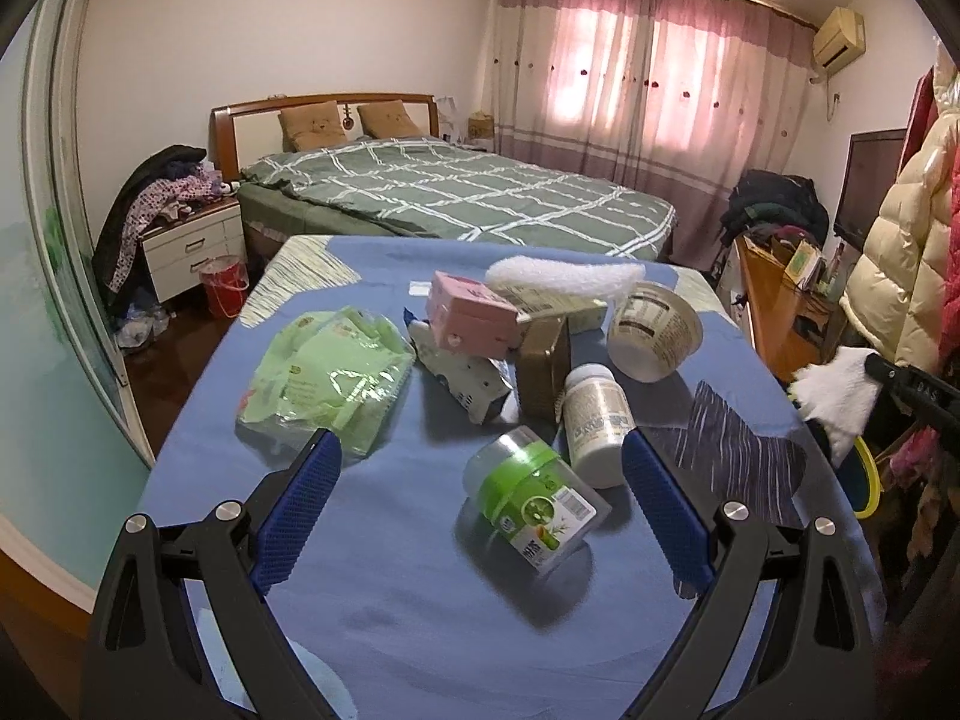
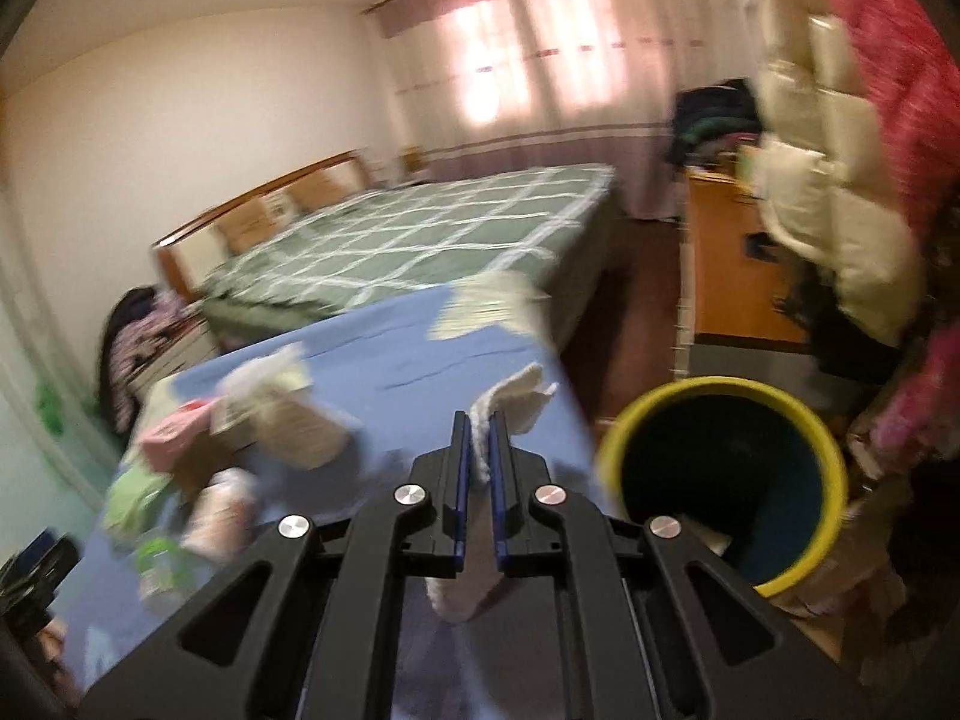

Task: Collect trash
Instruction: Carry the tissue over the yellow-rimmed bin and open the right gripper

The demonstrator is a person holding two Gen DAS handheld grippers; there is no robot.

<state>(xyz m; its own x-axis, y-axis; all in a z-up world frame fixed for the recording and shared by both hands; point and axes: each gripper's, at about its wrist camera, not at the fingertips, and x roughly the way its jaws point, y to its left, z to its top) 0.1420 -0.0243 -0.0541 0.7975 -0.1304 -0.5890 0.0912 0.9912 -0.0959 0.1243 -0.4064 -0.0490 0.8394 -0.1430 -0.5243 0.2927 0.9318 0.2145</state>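
Note:
My left gripper [image 1: 480, 456] is open above the blue tablecloth [image 1: 420, 612]. Between its blue pads lies a clear jar with a green band [image 1: 531, 495], tipped on its side, and a white pill bottle [image 1: 597, 423] lies just behind it. Further back sit a green plastic packet [image 1: 327, 372], a pink box [image 1: 471, 321], a brown box [image 1: 543, 369], a paper cup [image 1: 654, 333] and a white foam sheet [image 1: 564, 276]. My right gripper [image 2: 479, 426] is shut on a white crumpled tissue [image 2: 510, 399] over the table's right edge, left of a yellow-rimmed bin [image 2: 726, 483]. The tissue [image 1: 837, 387] also shows at the right.
A bed with a green checked cover [image 1: 456, 192] stands behind the table. A wooden cabinet [image 1: 780, 312] and hanging coats [image 1: 900, 276] crowd the right side. A white nightstand [image 1: 192, 246] and a red bucket [image 1: 223, 288] are at the left.

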